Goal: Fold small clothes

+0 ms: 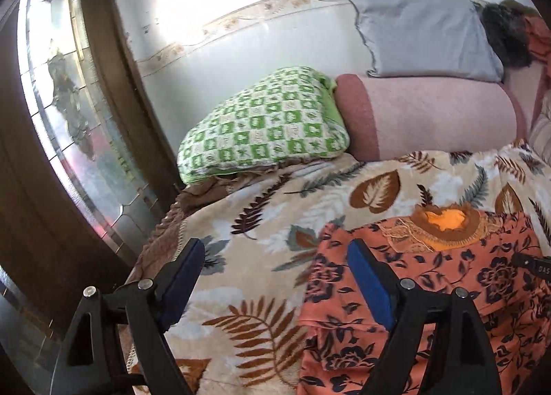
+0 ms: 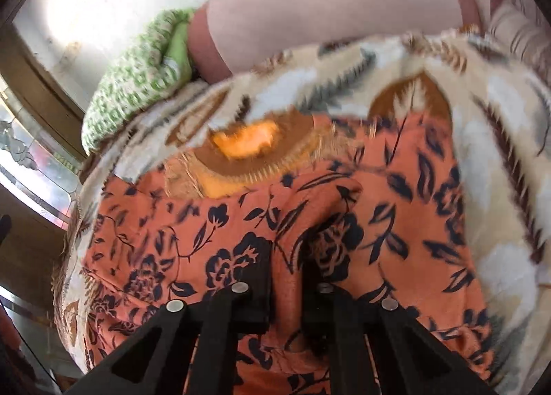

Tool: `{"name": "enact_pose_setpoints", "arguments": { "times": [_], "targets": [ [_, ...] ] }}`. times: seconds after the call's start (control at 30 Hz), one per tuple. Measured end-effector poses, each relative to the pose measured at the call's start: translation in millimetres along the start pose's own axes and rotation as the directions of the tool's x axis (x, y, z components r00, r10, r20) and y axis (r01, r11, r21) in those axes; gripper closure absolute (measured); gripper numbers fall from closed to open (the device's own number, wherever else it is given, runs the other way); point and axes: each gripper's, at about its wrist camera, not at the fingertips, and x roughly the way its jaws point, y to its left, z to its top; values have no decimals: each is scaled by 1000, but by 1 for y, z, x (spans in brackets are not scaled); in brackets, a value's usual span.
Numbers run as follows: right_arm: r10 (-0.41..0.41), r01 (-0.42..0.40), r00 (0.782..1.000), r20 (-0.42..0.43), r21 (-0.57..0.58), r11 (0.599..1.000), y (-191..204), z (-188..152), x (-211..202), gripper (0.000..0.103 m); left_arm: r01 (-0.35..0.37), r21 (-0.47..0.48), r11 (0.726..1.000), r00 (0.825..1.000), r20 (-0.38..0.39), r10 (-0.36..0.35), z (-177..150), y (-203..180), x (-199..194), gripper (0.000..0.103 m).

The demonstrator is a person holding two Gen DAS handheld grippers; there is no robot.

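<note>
An orange garment with dark flowers (image 1: 447, 284) lies spread on a leaf-patterned blanket (image 1: 275, 209); its brown embroidered neckline (image 1: 444, 219) points toward the cushions. My left gripper (image 1: 275, 250) hovers over the garment's left edge, its blue pads (image 1: 370, 284) wide apart with nothing between them. In the right wrist view the garment (image 2: 396, 188) fills the middle, with the neckline (image 2: 248, 150) beyond it. My right gripper (image 2: 291, 257) is shut on a raised fold of this cloth, which bunches up between the black fingers (image 2: 256, 271).
A green checked pillow (image 1: 268, 123), a pink bolster (image 1: 430, 116) and a grey cushion (image 1: 423, 30) line the wall behind the blanket. A glazed wooden door (image 1: 69, 102) stands at the left. The blanket's brown fringe (image 1: 162, 233) marks its left edge.
</note>
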Motion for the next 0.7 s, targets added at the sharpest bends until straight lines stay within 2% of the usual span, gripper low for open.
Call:
{"name": "enact_pose_setpoints", "arguments": {
  "times": [0.13,0.3,0.47,0.57,0.7],
  "targets": [
    [-53,53,998,46,3,999,-10,13,-12,94,-78,-43,996,997,24,79,2,33,-13,17],
    [-117,115,992,55,39,993,-29,21,-9,94,-116,-83,990,992,43,120,3,62,-25,16],
    [-130,131,991,-22,53,990,-40,12,15,93,-131,-99,987,989,52,136,3,71,-30,16],
    [-183,188,973,-137,24,982,-45,3,37,90,-127,-108,986,990,53,134,3,71,-31,16],
    [-168,176,975,-143,43,984,-45,5,24,90,-138,-107,985,987,62,145,5,68,-34,16]
  ]
}}
